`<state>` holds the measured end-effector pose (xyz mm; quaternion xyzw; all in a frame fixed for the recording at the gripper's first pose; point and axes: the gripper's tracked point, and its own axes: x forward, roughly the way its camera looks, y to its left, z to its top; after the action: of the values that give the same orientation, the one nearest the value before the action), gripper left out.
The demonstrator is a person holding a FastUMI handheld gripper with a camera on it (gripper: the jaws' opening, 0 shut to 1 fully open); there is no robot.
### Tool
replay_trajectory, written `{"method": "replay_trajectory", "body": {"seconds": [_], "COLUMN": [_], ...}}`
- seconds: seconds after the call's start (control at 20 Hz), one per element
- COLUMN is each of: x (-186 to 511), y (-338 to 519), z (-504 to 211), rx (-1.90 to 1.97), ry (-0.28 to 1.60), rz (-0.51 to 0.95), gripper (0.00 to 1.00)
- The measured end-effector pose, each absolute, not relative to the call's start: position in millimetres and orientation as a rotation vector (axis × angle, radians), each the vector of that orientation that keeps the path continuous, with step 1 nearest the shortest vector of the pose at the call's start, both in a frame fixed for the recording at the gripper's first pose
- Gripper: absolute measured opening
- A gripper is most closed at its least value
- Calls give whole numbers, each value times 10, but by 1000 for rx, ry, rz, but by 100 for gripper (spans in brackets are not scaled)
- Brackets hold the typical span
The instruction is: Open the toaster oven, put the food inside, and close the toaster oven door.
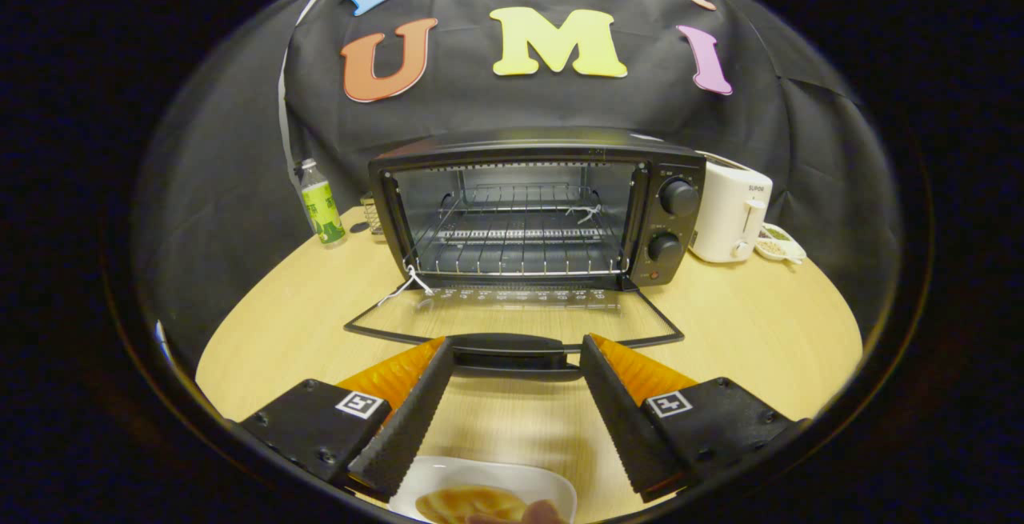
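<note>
- the claw point(512, 364) stands open, its two fingers point(404, 420) spread wide and gripping nothing; their tips sit at either end of the black door handle point(512, 348), and whether they touch it cannot be told.
- the black toaster oven with a steel interior point(536, 204) stands toward the far edge of the pale wooden counter point(744, 324), beyond the fingers, against the black cloth wall.
- its glass door with a black frame point(512, 312) is dropped fully open and lies flat out over the counter toward the claw, the handle at its near edge.
- inside the oven a wire rack point(520, 240) sits level in the cavity with nothing on it; a bit of white string point(408, 282) hangs at the front left corner of the opening.
- two black round knobs point(678, 198) sit one above the other on the oven's right panel.
- the food, a golden-brown piece point(468, 502), lies on a white dish point(432, 480) at the near edge of the counter, between the fingers and behind their tips; a fingertip point(540, 512) shows just beside the food.
- a clear plastic bottle with a green label point(320, 204) stands left of the oven near the far edge.
- a white toaster point(730, 216) stands just beside the oven's right side, with a small white dish point(780, 244) further right.
</note>
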<state>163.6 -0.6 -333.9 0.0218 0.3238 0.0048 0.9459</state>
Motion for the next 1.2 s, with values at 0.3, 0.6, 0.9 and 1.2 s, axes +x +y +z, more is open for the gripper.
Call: {"method": "replay_trajectory", "body": {"seconds": [0.3,0.6,0.9,1.2], "x": [1561,1332,744,72], "y": [-9,79,45,-17], "z": [-3567,-3035,-2202,-2107], "rx": [76,88,84,127], "ry": [753,596,355,328], "rz": [21,95,185,293], "gripper": [100,100,100,100]}}
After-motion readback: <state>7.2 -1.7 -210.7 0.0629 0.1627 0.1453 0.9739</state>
